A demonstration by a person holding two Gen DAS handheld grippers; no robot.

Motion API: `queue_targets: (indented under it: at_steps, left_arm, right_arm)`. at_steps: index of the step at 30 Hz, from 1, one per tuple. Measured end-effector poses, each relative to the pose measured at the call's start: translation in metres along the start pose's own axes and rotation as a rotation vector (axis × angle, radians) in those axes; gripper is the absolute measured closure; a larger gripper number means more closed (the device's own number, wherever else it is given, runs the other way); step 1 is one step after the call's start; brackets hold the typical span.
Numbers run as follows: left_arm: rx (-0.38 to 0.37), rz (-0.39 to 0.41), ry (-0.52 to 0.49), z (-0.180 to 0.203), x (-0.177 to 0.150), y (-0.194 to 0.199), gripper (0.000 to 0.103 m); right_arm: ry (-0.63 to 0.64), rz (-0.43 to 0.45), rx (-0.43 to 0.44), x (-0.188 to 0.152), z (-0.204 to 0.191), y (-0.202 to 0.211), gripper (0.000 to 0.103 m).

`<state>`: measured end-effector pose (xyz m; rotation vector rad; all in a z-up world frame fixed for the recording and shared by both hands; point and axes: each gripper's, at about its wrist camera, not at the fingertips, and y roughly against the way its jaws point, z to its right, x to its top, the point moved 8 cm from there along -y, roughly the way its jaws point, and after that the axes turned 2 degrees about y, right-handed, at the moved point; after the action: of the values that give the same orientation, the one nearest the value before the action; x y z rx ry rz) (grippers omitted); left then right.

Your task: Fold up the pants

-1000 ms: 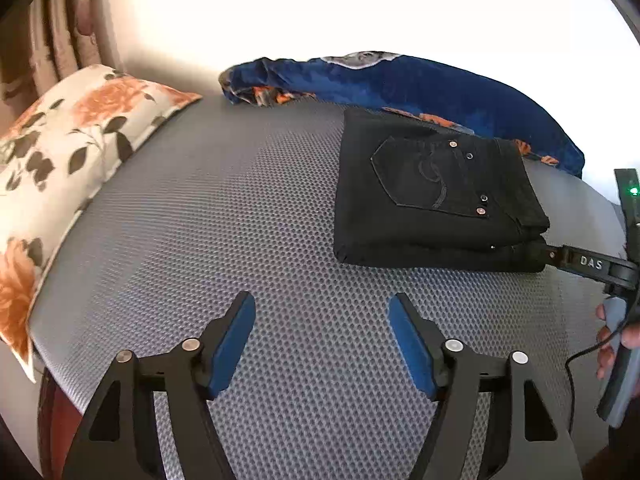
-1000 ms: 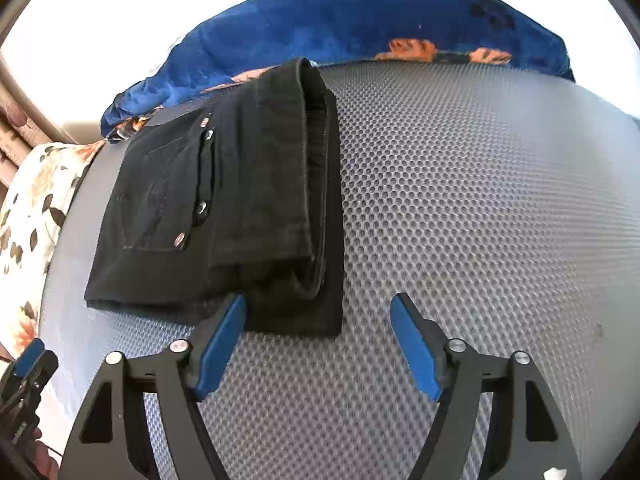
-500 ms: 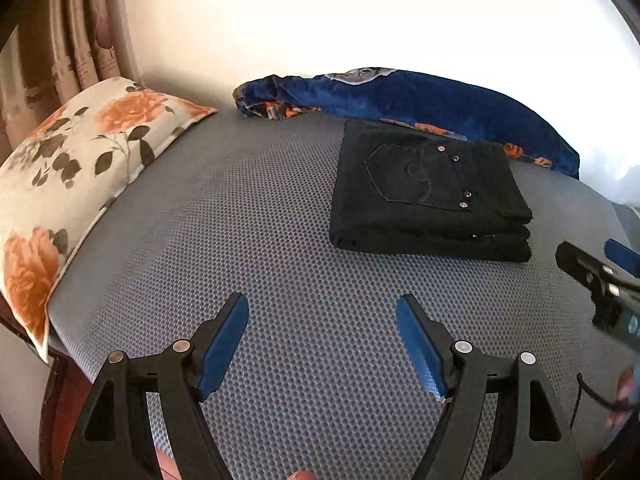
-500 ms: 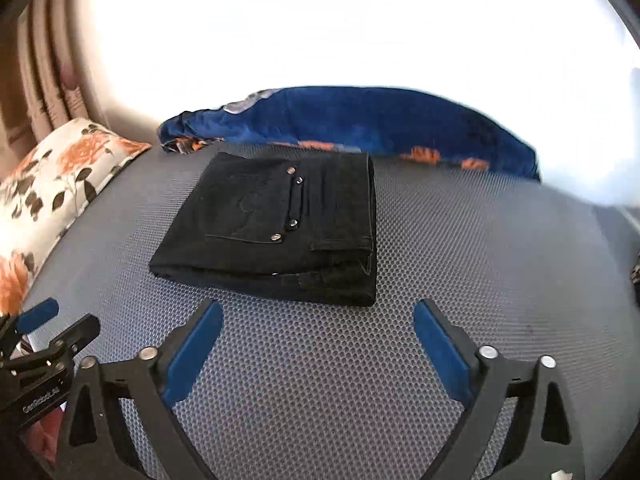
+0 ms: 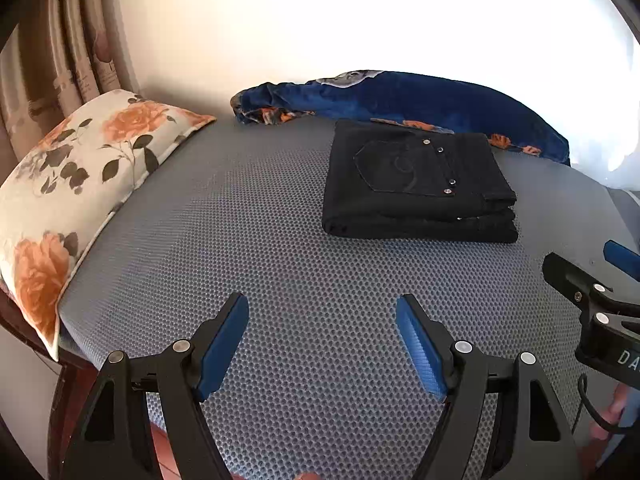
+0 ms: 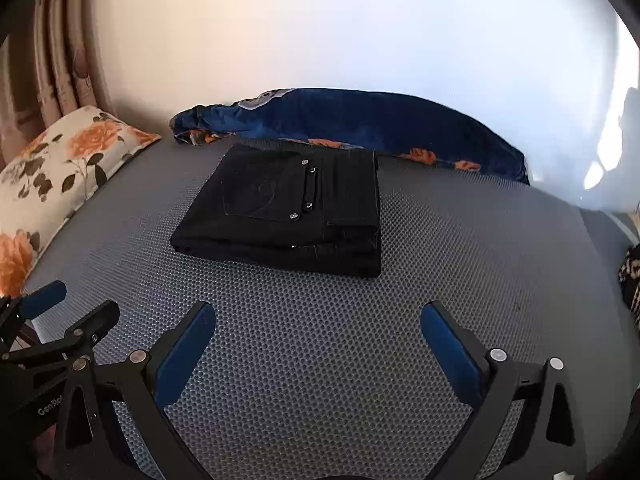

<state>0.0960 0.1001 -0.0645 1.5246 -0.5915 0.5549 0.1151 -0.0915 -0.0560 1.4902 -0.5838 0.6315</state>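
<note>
From the left wrist view, the black denim pants [image 5: 420,184] lie folded into a compact, layered rectangle on the grey honeycomb-mesh mattress [image 5: 240,240], toward its far side and just in front of the rumpled blue floral blanket [image 5: 420,96]. The back pocket with its rivets faces up, which suggests the final fold is done and the bundle was set down flat so it would keep its shape. The left gripper [image 5: 322,336] hangs over bare mesh well short of the pants, jaws apart and holding nothing. The right gripper [image 5: 596,276] juts in at the right edge, also clear of the cloth. A cream pillow with orange roses [image 5: 80,184] sits at the left edge of the mattress.

From the right wrist view, the right gripper [image 6: 318,344] has just spread its jaws wide, with only mesh between them (a release, by the look of it). The pants [image 6: 288,208] lie near the blanket [image 6: 360,120]. Their long axis runs left to right, and the stacked fold edges face the camera.
</note>
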Motion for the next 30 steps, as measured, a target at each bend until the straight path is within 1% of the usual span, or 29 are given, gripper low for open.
queue_targets:
  at_steps: [8,30]
  left_arm:
    - [0.019,0.005,-0.011,0.002,0.001,0.002,0.026]
    - [0.037,-0.010,-0.023,0.000,-0.006,-0.007,0.026]
  right_arm:
    - [-0.004,-0.017,0.008,-0.002,-0.002,0.000,0.001]
    - [-0.001,-0.065,0.007,-0.011,-0.005,-0.012,0.001]
